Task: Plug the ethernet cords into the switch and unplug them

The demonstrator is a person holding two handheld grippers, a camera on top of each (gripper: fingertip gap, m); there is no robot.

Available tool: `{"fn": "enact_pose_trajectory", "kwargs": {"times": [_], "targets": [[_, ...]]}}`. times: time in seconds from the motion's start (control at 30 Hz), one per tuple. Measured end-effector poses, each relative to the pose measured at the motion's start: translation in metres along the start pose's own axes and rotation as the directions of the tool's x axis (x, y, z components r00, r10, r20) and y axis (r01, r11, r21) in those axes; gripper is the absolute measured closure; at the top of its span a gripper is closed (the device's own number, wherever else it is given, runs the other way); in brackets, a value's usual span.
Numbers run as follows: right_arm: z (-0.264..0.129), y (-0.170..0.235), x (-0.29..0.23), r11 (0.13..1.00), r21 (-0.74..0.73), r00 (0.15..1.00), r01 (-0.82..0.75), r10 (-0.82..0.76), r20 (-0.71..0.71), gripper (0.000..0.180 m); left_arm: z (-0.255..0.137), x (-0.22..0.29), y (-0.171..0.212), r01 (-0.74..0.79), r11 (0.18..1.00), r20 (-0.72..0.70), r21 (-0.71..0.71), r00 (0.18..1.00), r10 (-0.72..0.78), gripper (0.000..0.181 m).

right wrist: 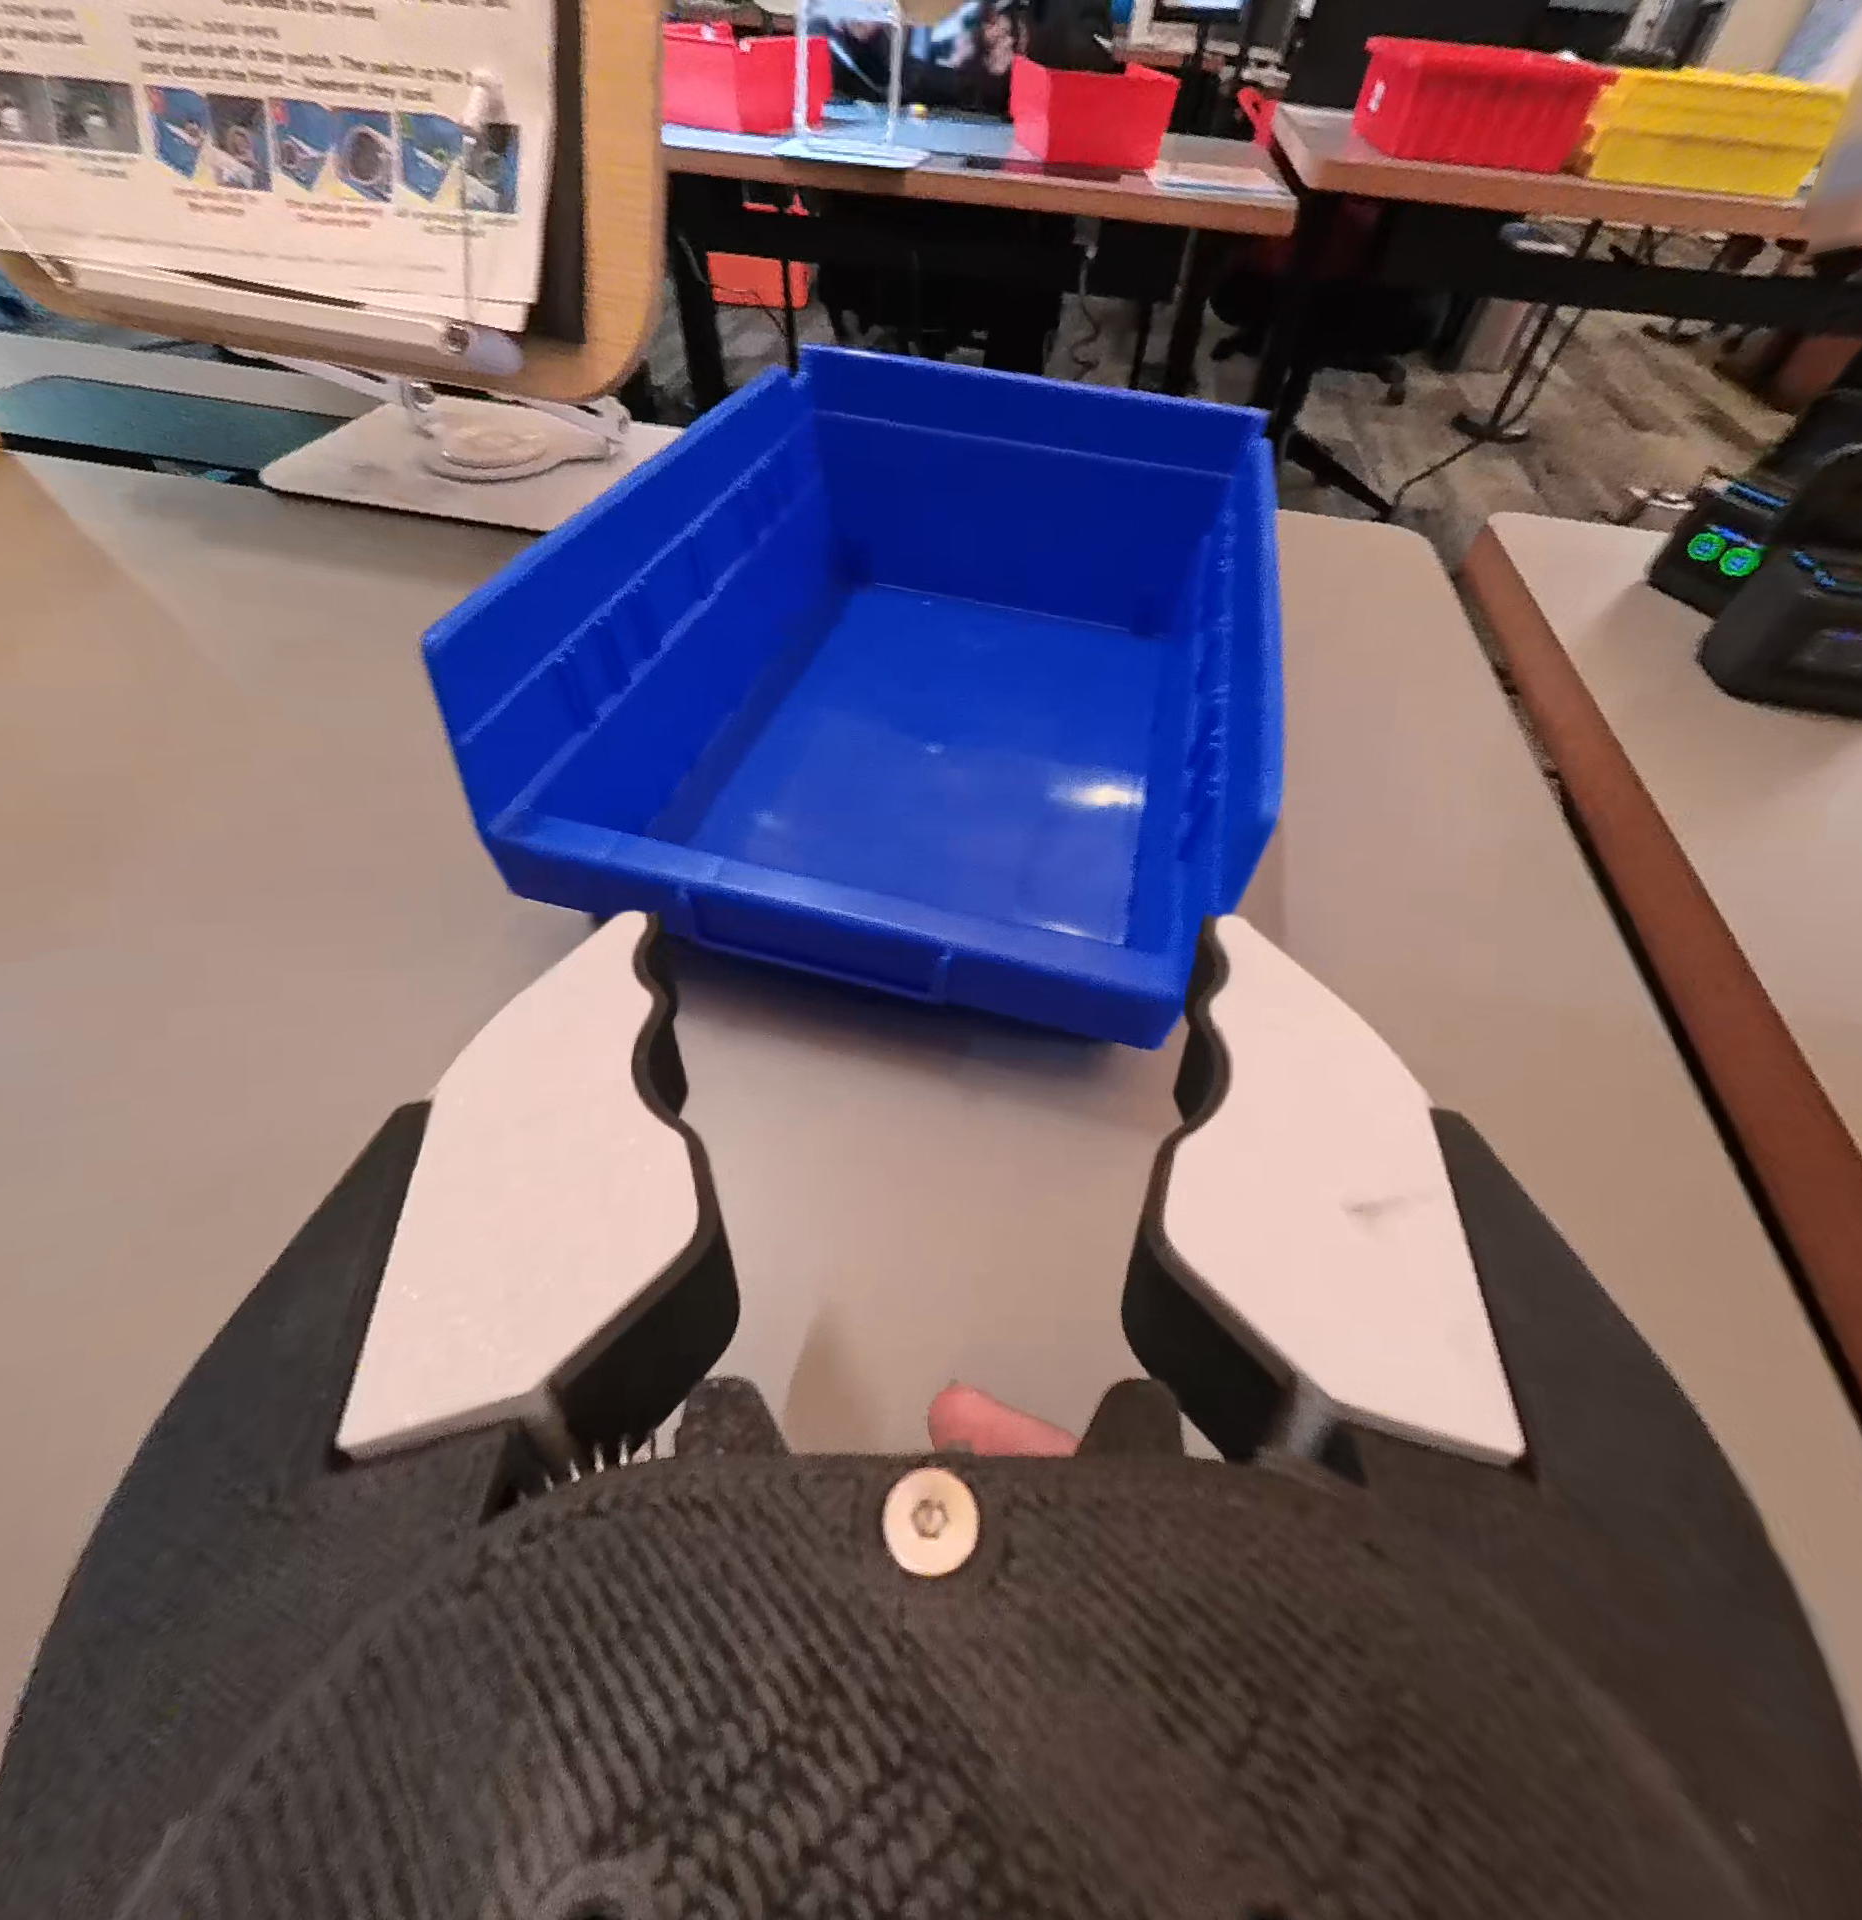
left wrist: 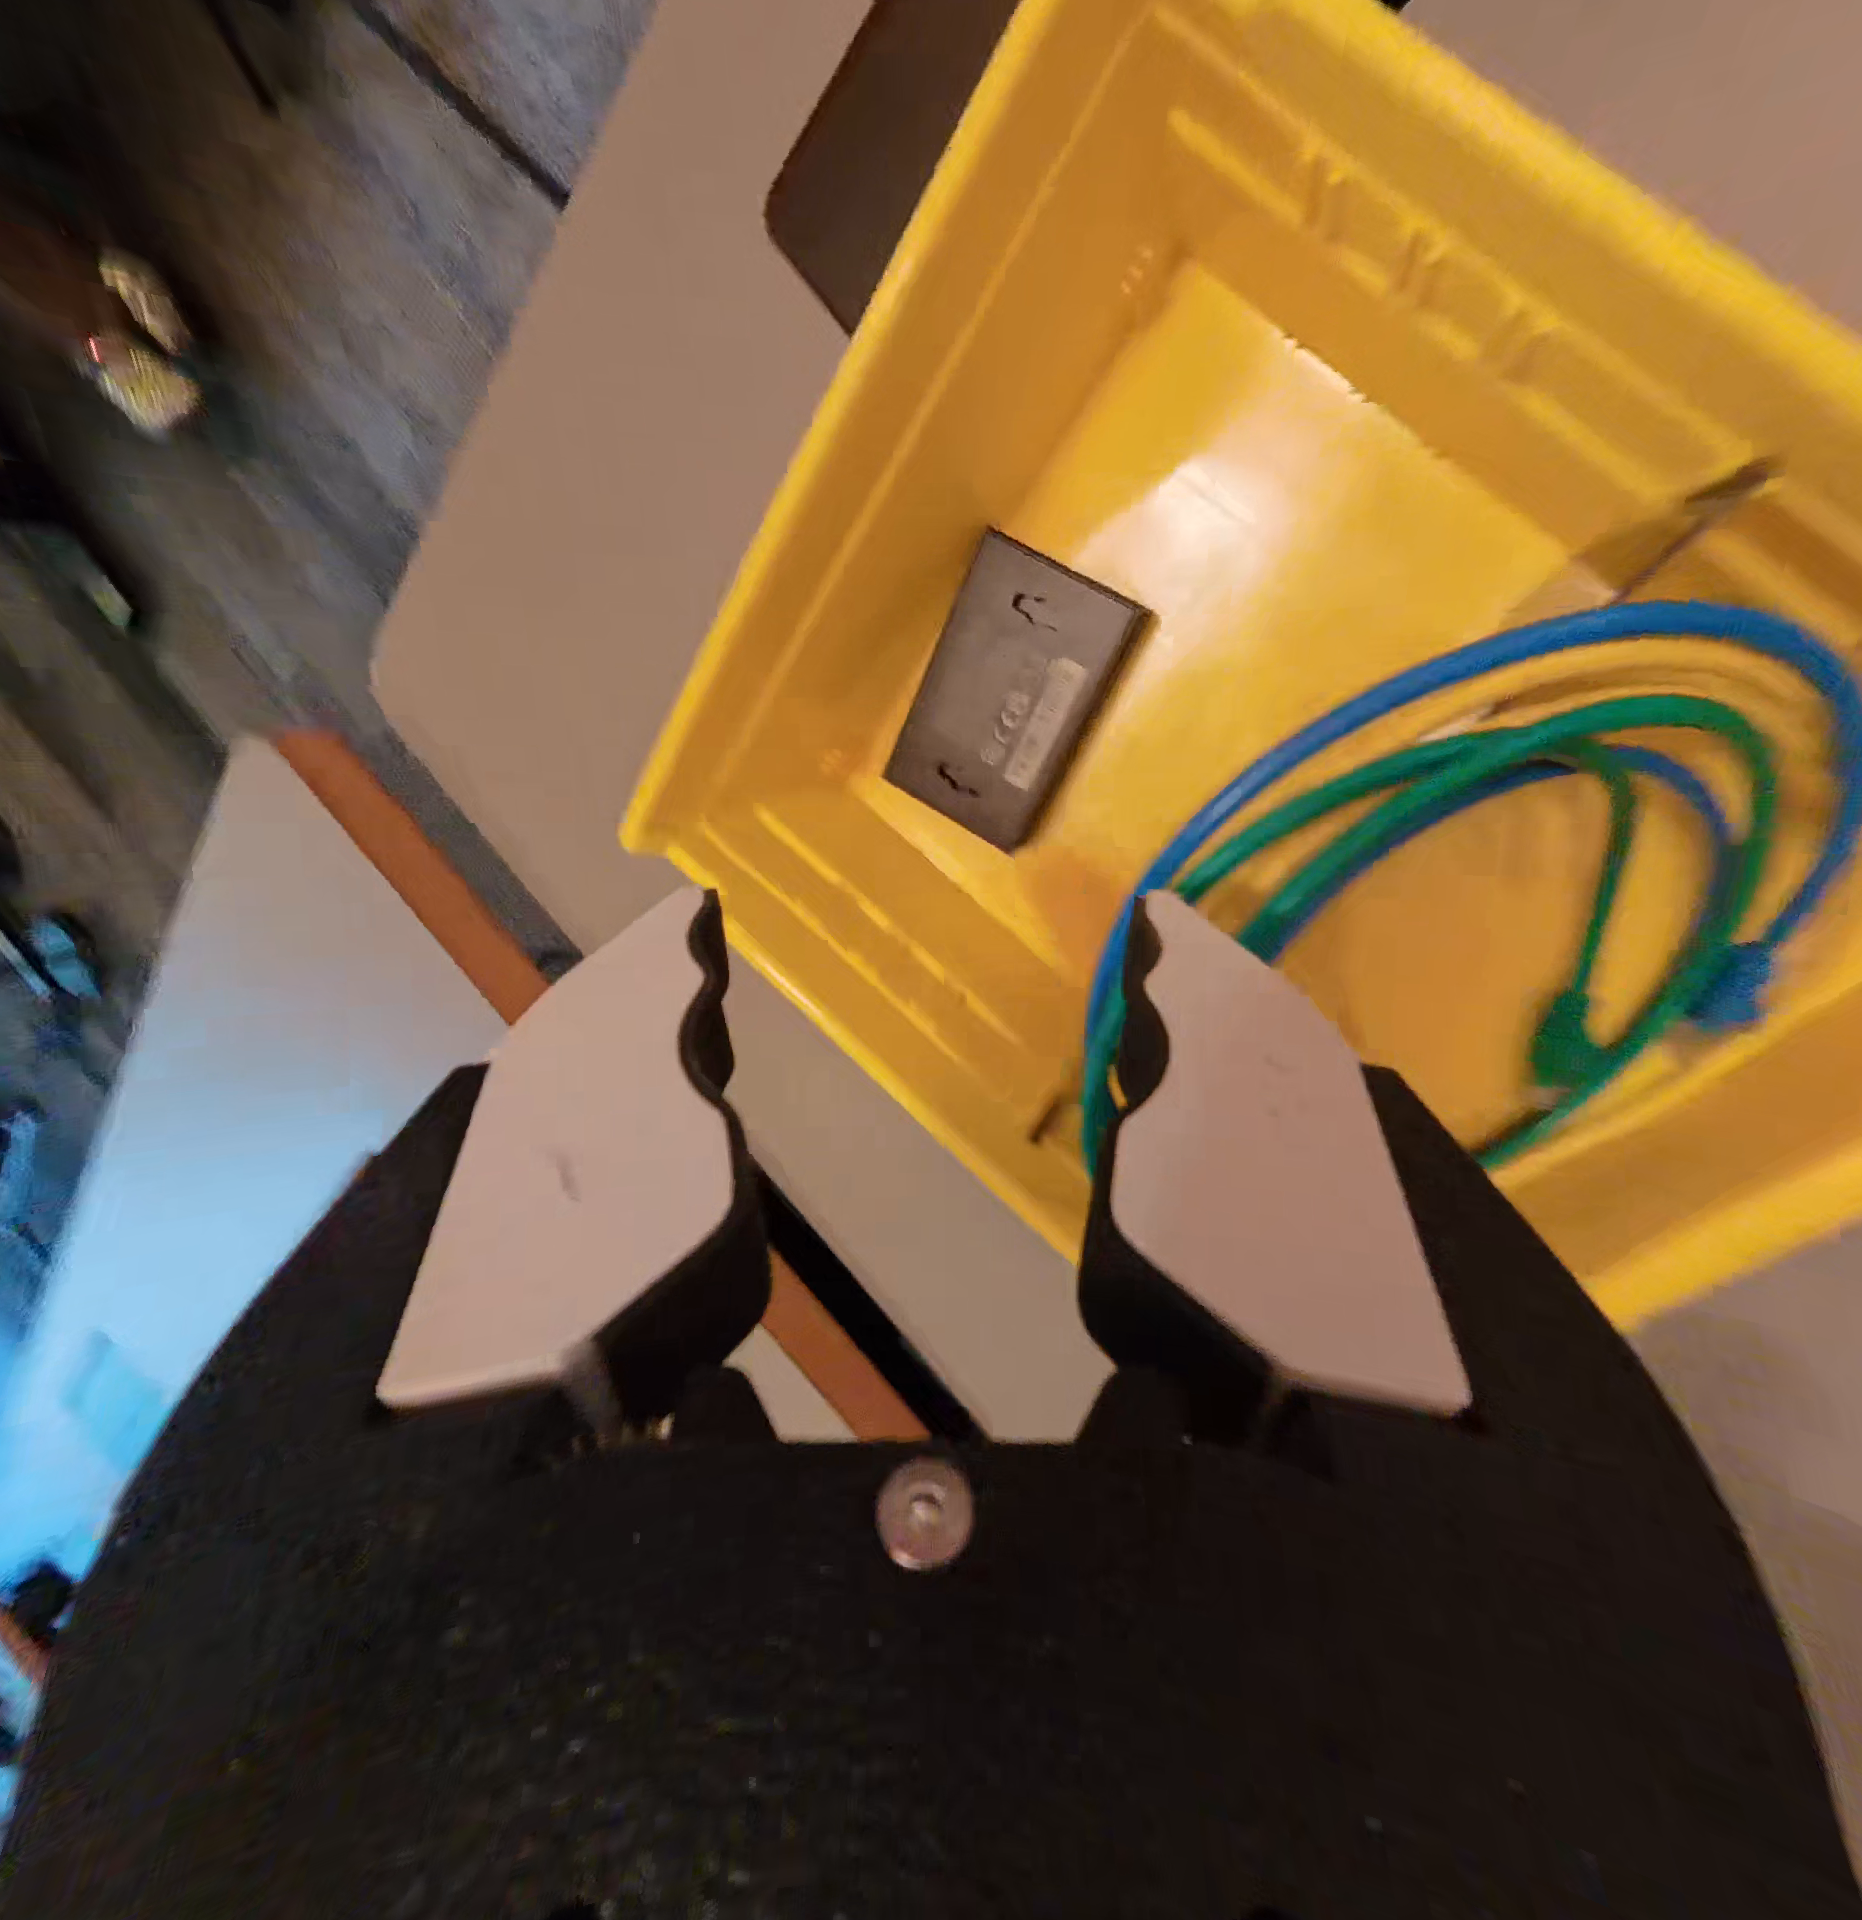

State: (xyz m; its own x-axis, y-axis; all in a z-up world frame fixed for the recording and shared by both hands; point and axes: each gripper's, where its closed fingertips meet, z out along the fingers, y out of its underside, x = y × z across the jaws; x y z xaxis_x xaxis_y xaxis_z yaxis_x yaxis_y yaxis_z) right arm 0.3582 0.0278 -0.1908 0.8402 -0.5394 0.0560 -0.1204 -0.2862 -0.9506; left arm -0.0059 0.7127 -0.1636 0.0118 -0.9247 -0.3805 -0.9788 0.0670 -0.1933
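L wrist view: left gripper (left wrist: 927,914), jaws apart w/ nothing between, hangs over near corner of the yellow plastic bin (left wrist: 802,582) on the grey tabletop (left wrist: 553,436). Inside, at 12 o'clock from the tips, the flat dark-grey rectangular switch (left wrist: 1015,688) lies underside up; at 2–3 o'clock, coiled blue ethernet cord (left wrist: 1675,623) & green ethernet cord (left wrist: 1592,727), unplugged, apart from switch.

R wrist view: right gripper (right wrist: 927,935), jaws apart, nothing held, low over table. At 12 o'clock, open-front blue plastic bin (right wrist: 636,644). Beyond, red bins (right wrist: 1467,99) on far desks.

both hand-held grippers, left (left wrist: 927,914) and right (right wrist: 927,930), gape wide, holding nothing.
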Motion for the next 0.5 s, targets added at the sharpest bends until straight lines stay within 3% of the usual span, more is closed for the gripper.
{"fn": "enact_pose_trajectory", "kwargs": {"times": [0.03, 0.17, 0.33, 0.4, 0.5], "targets": [[0.001, -0.001, -0.005, 1.0, 0.003, 1.0, -0.004, 0.004, 0.026, 0.084, 0.012, -0.002, -0.001, -0.039, 0.999, -0.003, -0.009, 0.999, 0.039, 0.109], [0.0, -0.013, -0.015, 0.997, 0.071, 0.997, 0.002, -0.007, 0.071, 0.083, 0.051, -0.002, 0.006, -0.173, 0.979, -0.05, -0.109, 0.984, 0.168, 0.103], [-0.002, -0.021, -0.042, 0.986, 0.162, 0.983, -0.028, -0.002, 0.181, 0.076, 0.087, 0.005, 0.021, -0.343, 0.901, -0.147, -0.265, 0.938, 0.314, 0.113], [-0.002, -0.016, -0.058, 0.984, 0.172, 0.971, -0.052, 0.01, 0.238, 0.073, 0.099, 0.011, 0.022, -0.358, 0.89, -0.193, -0.281, 0.93, 0.313, 0.118], [-0.003, -0.01, -0.077, 0.985, 0.165, 0.958, -0.047, -0.003, 0.288, 0.068, 0.113, 0.015, 0.023, -0.364, 0.888, -0.24, -0.281, 0.923, 0.302, 0.11]]}}
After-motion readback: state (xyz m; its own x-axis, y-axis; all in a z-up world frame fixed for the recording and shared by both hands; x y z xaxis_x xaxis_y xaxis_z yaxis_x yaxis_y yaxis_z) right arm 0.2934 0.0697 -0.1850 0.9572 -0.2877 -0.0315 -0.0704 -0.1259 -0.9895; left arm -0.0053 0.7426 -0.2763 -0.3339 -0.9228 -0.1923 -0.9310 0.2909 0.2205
